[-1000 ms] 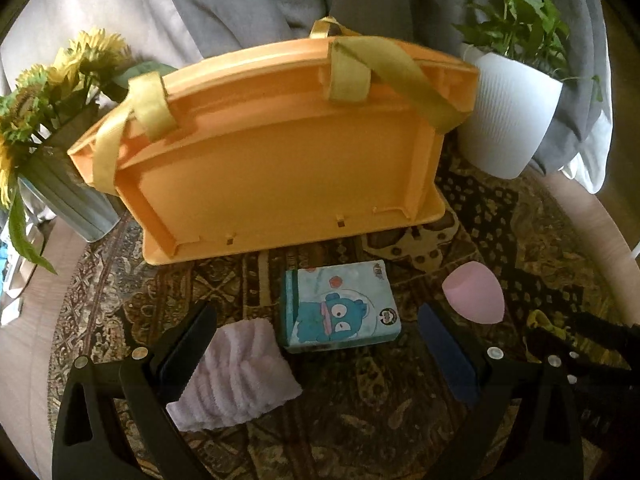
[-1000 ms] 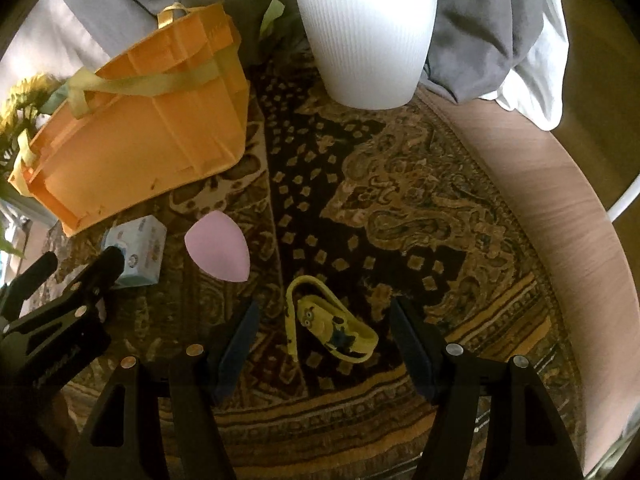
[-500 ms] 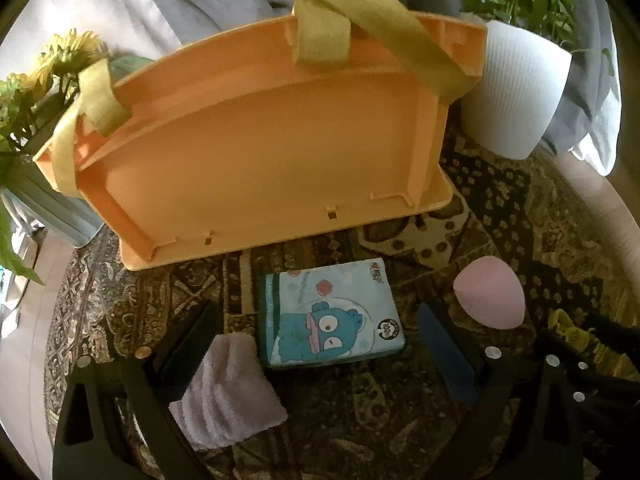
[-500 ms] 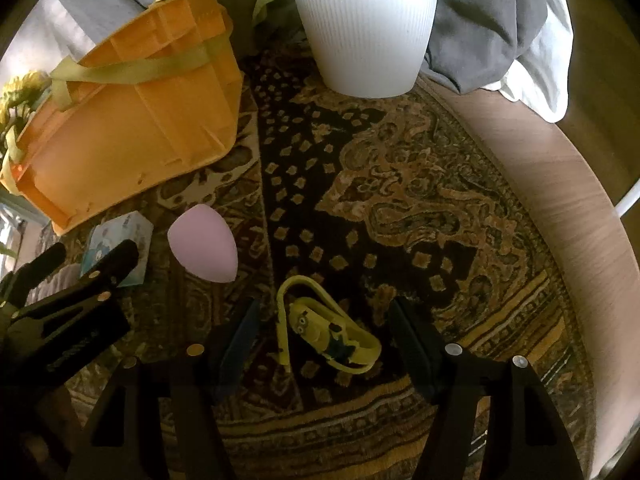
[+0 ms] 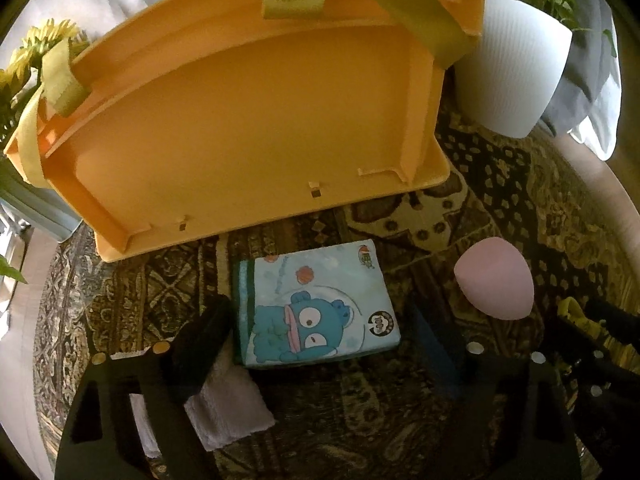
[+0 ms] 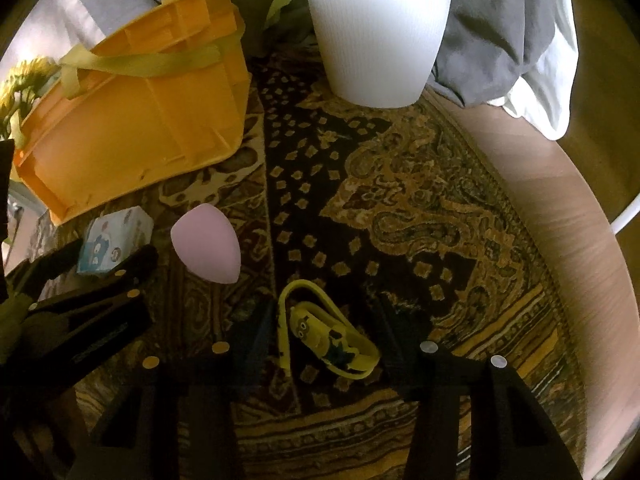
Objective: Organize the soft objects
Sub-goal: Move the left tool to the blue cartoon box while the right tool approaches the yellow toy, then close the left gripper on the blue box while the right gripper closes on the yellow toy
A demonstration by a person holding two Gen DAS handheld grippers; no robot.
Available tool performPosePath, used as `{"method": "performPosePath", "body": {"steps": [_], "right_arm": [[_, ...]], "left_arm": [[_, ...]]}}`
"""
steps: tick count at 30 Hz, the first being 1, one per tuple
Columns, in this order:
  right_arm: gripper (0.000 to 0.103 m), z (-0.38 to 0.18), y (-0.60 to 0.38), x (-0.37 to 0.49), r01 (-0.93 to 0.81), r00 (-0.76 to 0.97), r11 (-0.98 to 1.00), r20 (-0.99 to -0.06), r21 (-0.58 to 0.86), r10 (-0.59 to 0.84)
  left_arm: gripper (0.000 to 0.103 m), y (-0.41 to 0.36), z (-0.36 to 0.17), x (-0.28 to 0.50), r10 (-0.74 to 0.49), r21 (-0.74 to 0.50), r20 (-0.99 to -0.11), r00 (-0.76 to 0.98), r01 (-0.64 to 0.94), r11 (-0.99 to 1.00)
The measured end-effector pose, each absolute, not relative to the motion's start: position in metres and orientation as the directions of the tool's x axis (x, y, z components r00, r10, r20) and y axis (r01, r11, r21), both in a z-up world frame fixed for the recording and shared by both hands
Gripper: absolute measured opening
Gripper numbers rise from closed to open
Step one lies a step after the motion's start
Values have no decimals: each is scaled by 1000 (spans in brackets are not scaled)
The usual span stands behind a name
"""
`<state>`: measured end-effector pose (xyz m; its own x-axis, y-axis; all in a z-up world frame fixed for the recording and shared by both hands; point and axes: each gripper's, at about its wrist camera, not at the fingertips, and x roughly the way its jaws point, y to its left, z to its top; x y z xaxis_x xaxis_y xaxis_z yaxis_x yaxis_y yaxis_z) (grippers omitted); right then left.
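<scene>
A light-blue tissue pack (image 5: 316, 308) printed with a blue cartoon creature lies on the patterned rug before an orange basket (image 5: 248, 120). My left gripper (image 5: 320, 344) straddles the pack; its jaws are closing, close to both sides with no clear press. A pale lilac towel (image 5: 228, 408) lies partly under its left finger. A pink egg-shaped sponge (image 5: 496, 280) rests to the right. My right gripper (image 6: 324, 332) is closing around a yellow cartoon strap toy (image 6: 328, 336), which lies between the fingers, with slim gaps still showing.
The orange basket (image 6: 132, 120) has yellow-green strap handles. A white ribbed plant pot (image 6: 380, 28) stands behind on the rug, grey and white cloth beside it. Sunflowers (image 5: 48, 36) sit at the far left. The bare wooden tabletop (image 6: 560, 208) curves round the rug's right side.
My left gripper has come down and forward over the tissue pack, and its jaws have narrowed around it. The right gripper's jaws have narrowed around the yellow toy without shifting.
</scene>
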<state>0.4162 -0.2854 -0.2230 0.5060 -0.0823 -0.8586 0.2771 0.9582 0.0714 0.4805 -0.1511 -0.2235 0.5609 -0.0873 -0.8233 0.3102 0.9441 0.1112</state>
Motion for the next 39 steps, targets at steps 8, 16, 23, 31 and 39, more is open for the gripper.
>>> {"method": "performPosePath", "body": {"steps": [8,16,23,31,39], "right_arm": [[32,-219,-279,416,246,519,968,-849,44,-93],[32,-206,-276,413,226,549,974,-830,35,-98],[32,-186,-270,411,197,594,980,-799,37,-89],[32,-156,-262,409,153,669,987,-740,47,-68],[32,-128,-245,405,104,742,993,-669,51,-43]], "left_arm": [[75,-155,-225,482,-95,112,-826,555,326,939],[75,-148,-210,471,-114,111,-801,587,334,936],[75,-134,-191,462,-127,105,-781,611,329,938],[75,-120,-161,453,-139,95,-723,676,296,950],[75,-101,-133,441,-122,88,-668,734,240,967]]}}
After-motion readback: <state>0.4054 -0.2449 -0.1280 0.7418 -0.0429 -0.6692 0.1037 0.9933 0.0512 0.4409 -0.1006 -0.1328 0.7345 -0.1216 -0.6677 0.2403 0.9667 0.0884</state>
